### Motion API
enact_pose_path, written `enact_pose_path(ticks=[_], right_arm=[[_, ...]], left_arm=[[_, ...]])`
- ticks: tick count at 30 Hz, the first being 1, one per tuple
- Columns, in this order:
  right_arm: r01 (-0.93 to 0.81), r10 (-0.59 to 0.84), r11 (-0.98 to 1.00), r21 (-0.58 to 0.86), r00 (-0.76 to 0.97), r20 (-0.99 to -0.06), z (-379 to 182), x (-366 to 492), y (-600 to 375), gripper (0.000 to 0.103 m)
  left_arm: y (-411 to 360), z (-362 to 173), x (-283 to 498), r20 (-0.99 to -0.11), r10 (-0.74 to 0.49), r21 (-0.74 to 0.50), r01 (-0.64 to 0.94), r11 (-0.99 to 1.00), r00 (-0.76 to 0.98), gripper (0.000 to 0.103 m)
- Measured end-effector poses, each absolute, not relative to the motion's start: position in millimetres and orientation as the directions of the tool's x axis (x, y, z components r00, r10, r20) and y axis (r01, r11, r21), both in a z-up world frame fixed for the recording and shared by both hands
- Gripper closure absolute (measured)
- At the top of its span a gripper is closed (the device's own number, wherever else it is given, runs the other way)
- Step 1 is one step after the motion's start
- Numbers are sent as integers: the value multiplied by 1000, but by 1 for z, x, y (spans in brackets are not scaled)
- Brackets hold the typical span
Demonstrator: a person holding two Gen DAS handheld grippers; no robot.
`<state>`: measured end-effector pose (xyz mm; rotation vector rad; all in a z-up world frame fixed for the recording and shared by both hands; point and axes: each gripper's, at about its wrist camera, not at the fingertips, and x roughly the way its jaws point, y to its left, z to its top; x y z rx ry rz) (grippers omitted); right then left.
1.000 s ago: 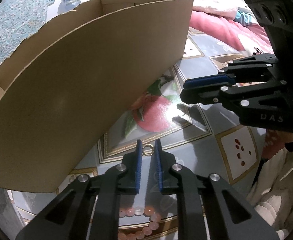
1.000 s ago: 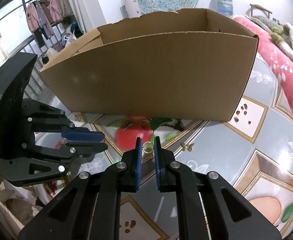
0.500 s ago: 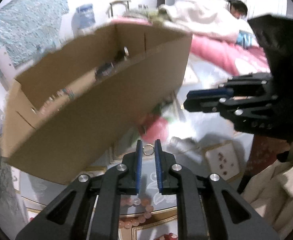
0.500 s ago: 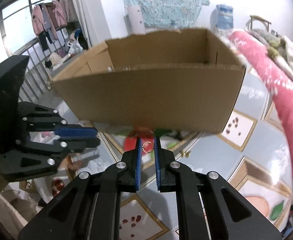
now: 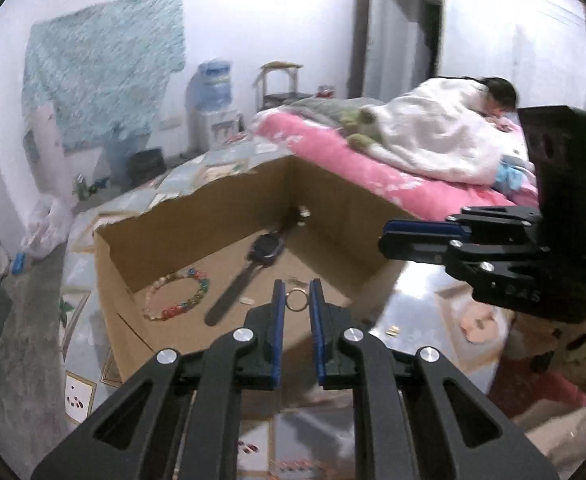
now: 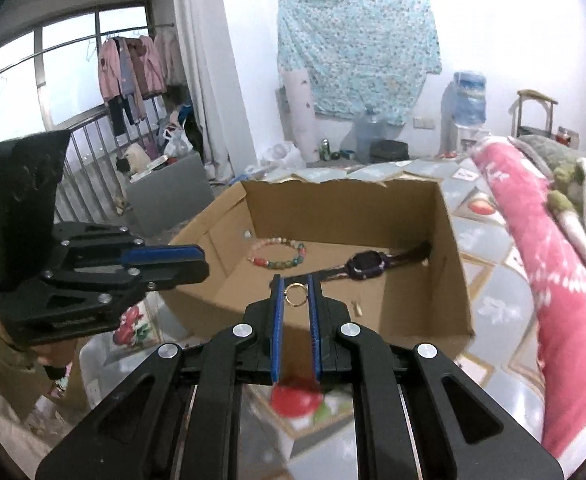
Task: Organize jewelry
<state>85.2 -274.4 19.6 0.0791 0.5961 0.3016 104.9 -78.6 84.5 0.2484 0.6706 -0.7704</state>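
Both hand-held grippers hang above the open cardboard box (image 6: 421,304): the left hand-held gripper (image 5: 295,304) has its blue pads closed narrowly on a small gold ring (image 5: 295,302), and the right hand-held gripper (image 6: 294,295) pinches a second gold ring (image 6: 295,294) the same way. Inside the box, which stands on the patterned bench (image 6: 493,312), lie a colourful bead bracelet (image 6: 277,257) near the far wall and a dark wristwatch (image 6: 367,267) stretched toward the corner by the pink bedding (image 6: 533,264).
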Motion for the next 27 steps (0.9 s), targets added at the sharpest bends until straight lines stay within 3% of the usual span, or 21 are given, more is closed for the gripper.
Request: enact_pose_path(ticks=[9,16,22,27], right_arm=[[-236,318,948,214,667,-674,-15,147,-263,93],[-215,336,942,259,648,-683,-19,152,-269,91],[-209,343,939,275,663,-665,-16,149,-276,89],[-205,348,935,288,681,-644,-9,143,-282,89]], left_arm=[[-85,45,166,-750,-460,-85,621,779,475,91],[-87,33,181,-779,-427,-85,597,798,459,90],[-83,32,183,-776,-432,-101,585,804,460,71],[-79,39,180,-758,-436,-97,578,810,485,68]])
